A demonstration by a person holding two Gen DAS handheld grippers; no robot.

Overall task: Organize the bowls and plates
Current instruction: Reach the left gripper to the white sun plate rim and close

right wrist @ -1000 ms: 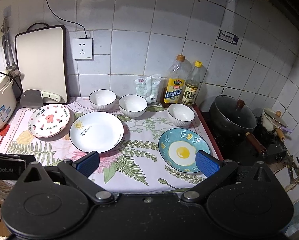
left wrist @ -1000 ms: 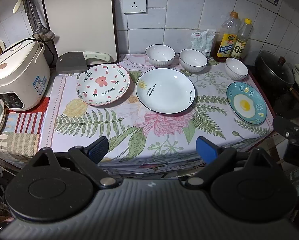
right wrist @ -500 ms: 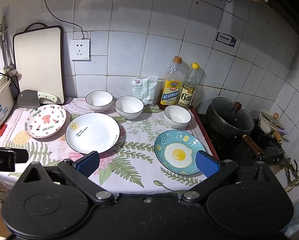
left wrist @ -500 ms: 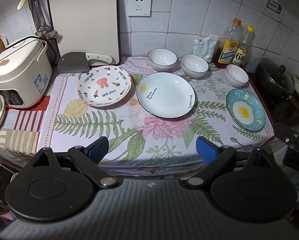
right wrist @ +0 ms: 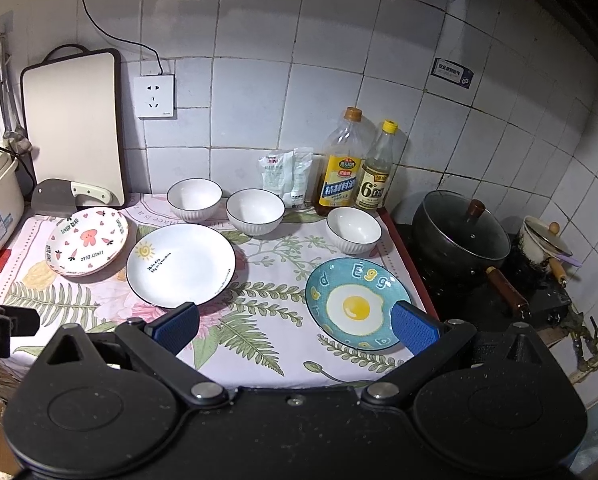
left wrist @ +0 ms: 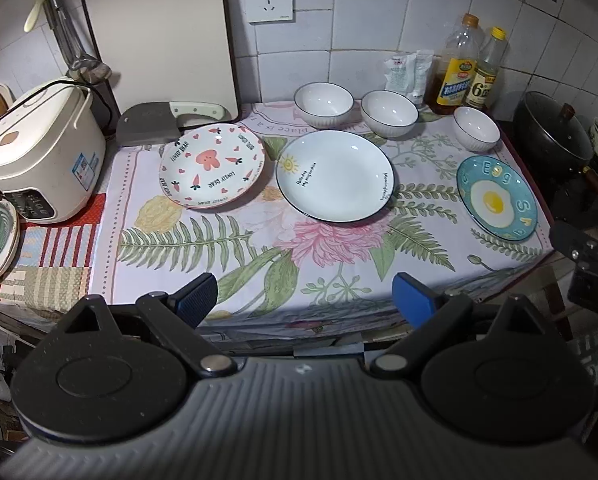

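On the flowered cloth lie a pink carrot-print plate [left wrist: 212, 166] [right wrist: 87, 241], a large white plate [left wrist: 335, 176] [right wrist: 181, 265] and a blue egg plate [left wrist: 496, 198] [right wrist: 357, 304]. Three white bowls stand behind them: left [left wrist: 324, 99] [right wrist: 194, 199], middle [left wrist: 389, 113] [right wrist: 255, 211], right [left wrist: 476, 128] [right wrist: 353, 229]. My left gripper [left wrist: 305, 300] is open and empty over the counter's front edge. My right gripper [right wrist: 295, 328] is open and empty, just in front of the egg plate.
A rice cooker [left wrist: 39, 152] stands at the left. A cutting board [left wrist: 163, 40] and a cleaver [left wrist: 151, 124] are at the back left. Two oil bottles [right wrist: 355, 164] stand at the back. A black pot [right wrist: 461, 236] sits on the stove to the right.
Both grippers have drawn back and risen slightly, so the counter looks a little farther away. Nothing on the counter has moved.
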